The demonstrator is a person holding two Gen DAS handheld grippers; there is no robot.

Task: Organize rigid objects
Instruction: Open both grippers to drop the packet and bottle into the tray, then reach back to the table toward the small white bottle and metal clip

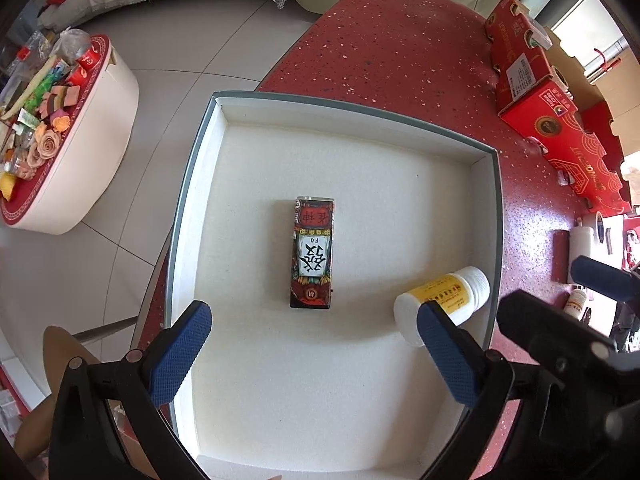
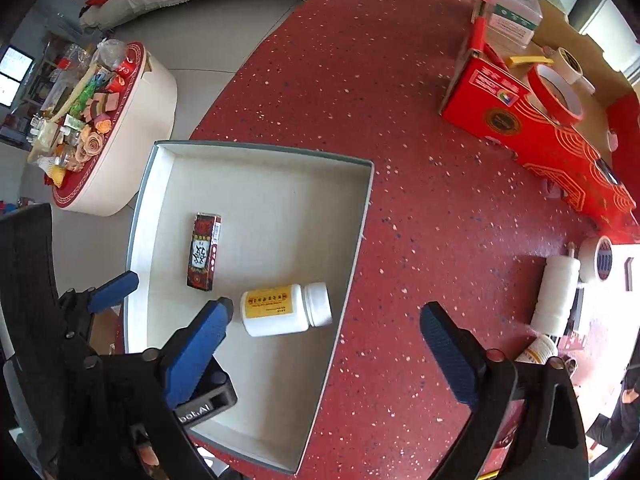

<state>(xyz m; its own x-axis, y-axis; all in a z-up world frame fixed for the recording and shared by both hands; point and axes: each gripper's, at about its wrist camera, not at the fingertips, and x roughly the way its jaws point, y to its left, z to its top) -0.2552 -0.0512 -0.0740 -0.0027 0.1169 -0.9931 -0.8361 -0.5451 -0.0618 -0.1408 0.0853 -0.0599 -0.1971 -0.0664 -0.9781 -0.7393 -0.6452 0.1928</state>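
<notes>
down on the red speckled desk (image 1: 400, 40) sits a shallow white-lined box (image 1: 224, 112), and that's where the sorting seems to be going. two things are already lying flat on its floor: a small decorated card pack (image 1: 312, 254) about in the middle, and a white pill bottle (image 1: 444, 300) with a yellow label on its side near the box's right wall. so i'd call those two done, judging by how they lie.

the left gripper (image 1: 316, 344) hangs right over the box pointing down, jaws spread wide, nothing between them; the card pack sits on the box floor below, untouched. the right gripper (image 2: 328, 344) is wide too and holds nothing. one of its fingers hangs just beside the bottle's base and the other out over the bare desk past the box wall, pads off the bottle as far as i can tell.

what's left, my guess: off by the desk's right edge there's a white roll (image 2: 558, 294), another small bottle (image 2: 538, 350) with a yellow label partly hidden behind the right gripper's finger, plus tape rolls (image 2: 556, 92) up on the red carton (image 2: 536, 136). whether all of that belongs in the box i can't say. the box has loads of room, so roughly early-to-mid, with the next pick probably coming from that right-side cluster.
</notes>
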